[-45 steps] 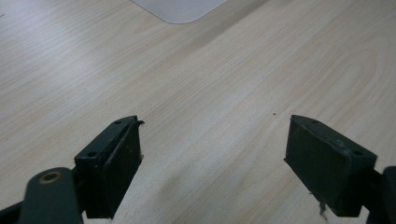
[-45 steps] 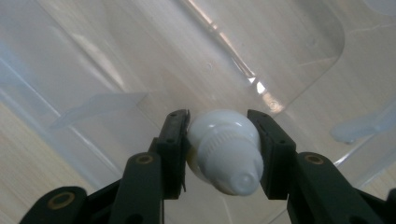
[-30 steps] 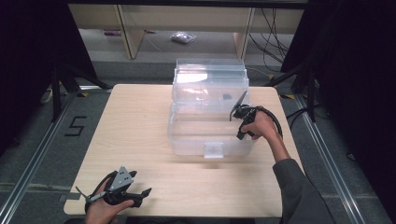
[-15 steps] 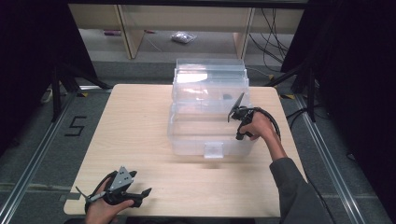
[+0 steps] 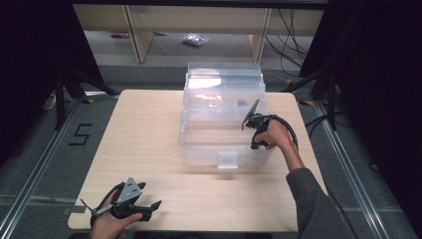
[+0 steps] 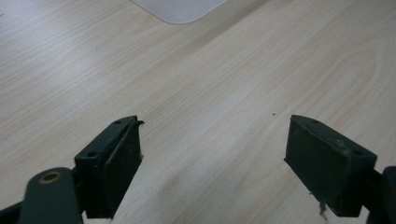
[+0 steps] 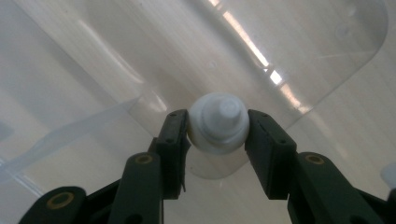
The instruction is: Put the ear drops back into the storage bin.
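A pale wooden desk [image 5: 149,134] carries a clear plastic bin [image 5: 224,117], which stands at the middle toward the far edge; its near wall has a small latch [image 5: 228,160]. In the left tool view a corner of a clear lid [image 6: 177,8] lies flat on the wood at the top edge.

The right tool [image 5: 254,130] hangs over the bin's right side, gripped by the right hand [image 5: 272,138], whose grey sleeve [image 5: 313,199] comes up from the lower right. In the right tool view the right tool [image 7: 218,128] is closed on a small white cap [image 7: 219,123]: both black pads press its sides, and the cap sits above the bin's clear floor.

The left tool [image 5: 130,205] rests at the desk's near left corner in the left hand [image 5: 112,224]. In its own view the left tool [image 6: 212,140] stands wide open over bare wood, nothing between the pads
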A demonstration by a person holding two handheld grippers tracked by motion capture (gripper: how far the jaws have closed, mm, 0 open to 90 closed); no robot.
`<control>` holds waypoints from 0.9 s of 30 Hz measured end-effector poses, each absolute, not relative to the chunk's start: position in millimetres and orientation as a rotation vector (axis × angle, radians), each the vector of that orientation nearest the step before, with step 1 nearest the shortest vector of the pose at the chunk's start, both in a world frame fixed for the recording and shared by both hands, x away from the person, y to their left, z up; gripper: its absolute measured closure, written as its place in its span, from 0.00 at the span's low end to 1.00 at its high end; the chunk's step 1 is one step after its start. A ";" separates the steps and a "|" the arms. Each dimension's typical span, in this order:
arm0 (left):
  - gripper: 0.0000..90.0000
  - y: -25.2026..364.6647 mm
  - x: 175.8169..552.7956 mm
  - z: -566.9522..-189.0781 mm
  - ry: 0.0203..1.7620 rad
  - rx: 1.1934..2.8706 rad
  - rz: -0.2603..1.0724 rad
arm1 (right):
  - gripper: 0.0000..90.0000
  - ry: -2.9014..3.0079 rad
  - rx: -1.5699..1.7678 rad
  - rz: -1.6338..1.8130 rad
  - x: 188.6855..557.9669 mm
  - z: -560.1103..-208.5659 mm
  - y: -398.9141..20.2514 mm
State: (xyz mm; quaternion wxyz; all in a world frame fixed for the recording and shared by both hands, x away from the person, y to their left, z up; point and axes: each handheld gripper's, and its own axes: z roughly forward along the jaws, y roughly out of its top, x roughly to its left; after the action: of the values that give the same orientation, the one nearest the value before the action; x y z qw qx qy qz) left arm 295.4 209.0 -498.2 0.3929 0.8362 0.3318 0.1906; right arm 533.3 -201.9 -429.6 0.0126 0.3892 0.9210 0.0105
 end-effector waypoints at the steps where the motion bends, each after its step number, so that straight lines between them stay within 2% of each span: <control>1: 0.20 209.1 295.4 -498.2 0.842 2.123 0.484 | 0.67 2.879 1.201 0.037 533.5 -429.8 -202.8; 4: 0.20 209.0 295.1 -498.2 0.845 2.120 0.483 | 0.66 2.873 1.180 0.043 532.6 -429.4 -204.1; 9: 0.20 209.0 295.4 -498.2 0.841 2.123 0.485 | 0.58 2.856 1.217 0.073 528.9 -422.0 -203.5; 15: 0.20 209.0 295.3 -498.2 0.840 2.125 0.485 | 0.53 2.834 1.249 0.122 523.9 -413.4 -203.2; 27: 0.20 209.0 295.5 -498.2 0.838 2.126 0.482 | 0.44 2.814 1.157 0.312 512.5 -393.4 -203.4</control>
State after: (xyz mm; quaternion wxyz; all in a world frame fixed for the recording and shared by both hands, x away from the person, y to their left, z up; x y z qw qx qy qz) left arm 295.5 209.0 -498.2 0.3923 0.8373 0.3301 0.1900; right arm 512.5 -203.4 -393.4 0.0416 0.3781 0.9192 0.1019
